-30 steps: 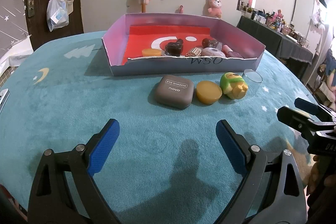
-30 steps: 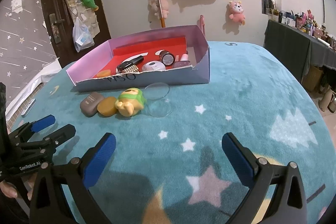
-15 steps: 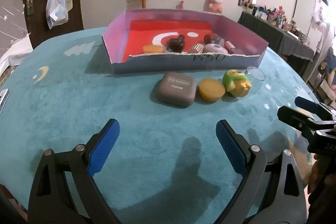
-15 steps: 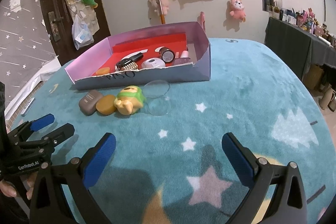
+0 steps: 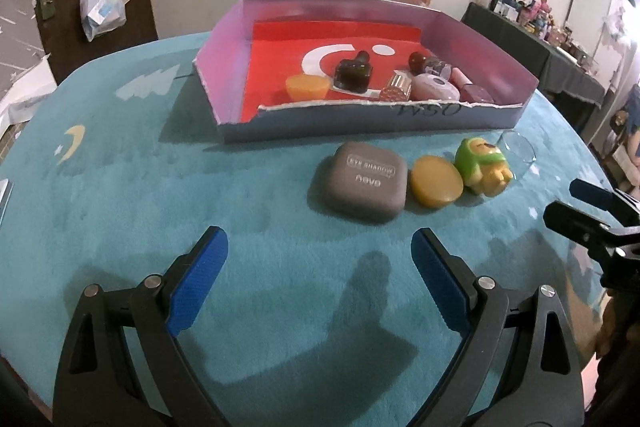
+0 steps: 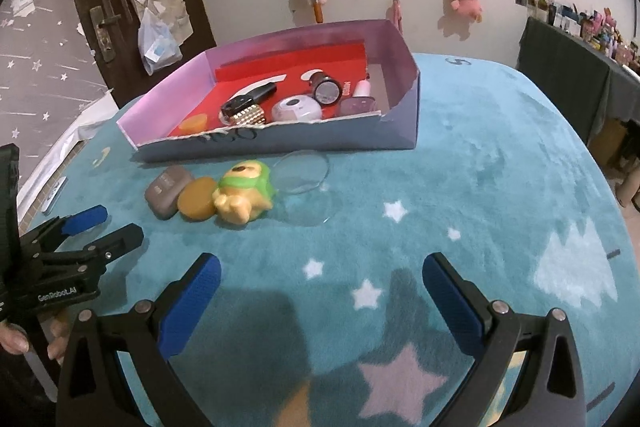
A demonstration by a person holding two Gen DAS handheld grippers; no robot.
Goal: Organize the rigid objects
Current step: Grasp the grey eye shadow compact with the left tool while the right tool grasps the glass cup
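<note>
Outside, four things line up on the teal cloth (image 5: pixel 120 195) before the box (image 5: pixel 360 123): one grey compact (image 5: pixel 366 183), one amber disc (image 5: pixel 436 181), one green figure (image 5: pixel 482 167), one clear lid (image 6: pixel 304 171) at two o'clock. Both the left gripper (image 5: pixel 318 263) and the right gripper (image 6: pixel 320 287) gape wide, holding nothing.

Plush, matt teal table cover (image 5: pixel 120 195). Cardboard box (image 5: pixel 400 119) with a torn paper front edge and smooth red lining. Matt grey plastic eye-shadow case (image 5: pixel 366 183); smooth amber soap-like disc (image 5: pixel 436 181); glossy green-and-yellow toy figure (image 5: pixel 482 167); clear glass dish (image 6: pixel 302 173). Ribbed blue pads (image 5: pixel 198 279) on matt black plastic frames.
</note>
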